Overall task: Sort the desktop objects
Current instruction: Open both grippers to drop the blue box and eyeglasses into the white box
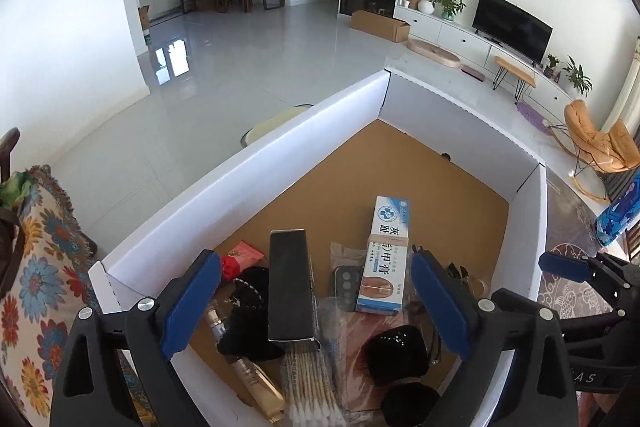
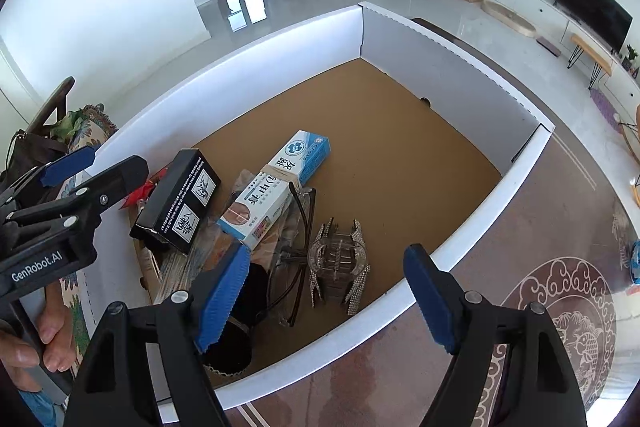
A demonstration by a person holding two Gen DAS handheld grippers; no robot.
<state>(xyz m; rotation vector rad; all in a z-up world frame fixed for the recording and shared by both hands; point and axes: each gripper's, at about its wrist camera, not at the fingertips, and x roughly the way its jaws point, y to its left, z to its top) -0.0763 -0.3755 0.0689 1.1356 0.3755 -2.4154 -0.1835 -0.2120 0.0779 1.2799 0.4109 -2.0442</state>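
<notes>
- the left gripper [image 1: 316, 303] is standing wide apart above the near end of the white tray [image 1: 248, 163], its blue pads clamping nothing; the black carton [image 1: 290, 287] and the blue-and-white medicine box [image 1: 386, 251] are lying below the gap.
- the right gripper [image 2: 326, 291] is also spread, nothing held, straddling the tray's near wall, with the rhinestone hair clip [image 2: 340, 263] and the folded glasses [image 2: 298, 247] lying below its gap.
- the black carton is looking light and stiff; i judge the long flat sides are the place to pinch it, mid-length, since its glossy skin may be slipping.
- the medicine box, banded with a rubber band and resting tilted on other clutter, is probably light and crushable; grip across its narrow width.
- the hair clip is looking brittle and springy, the glasses thin and fragile at the hinges; both are wanting a gentle squeeze.
- the cotton swabs [image 1: 310, 387] are sitting in a slippery clear bag.
- the tray floor is bare brown cardboard towards the far corner.
- the tray is resting on a patterned tabletop [image 2: 560, 307]; beyond are a glossy tiled floor, a television [image 1: 512, 27] and dining chairs.
</notes>
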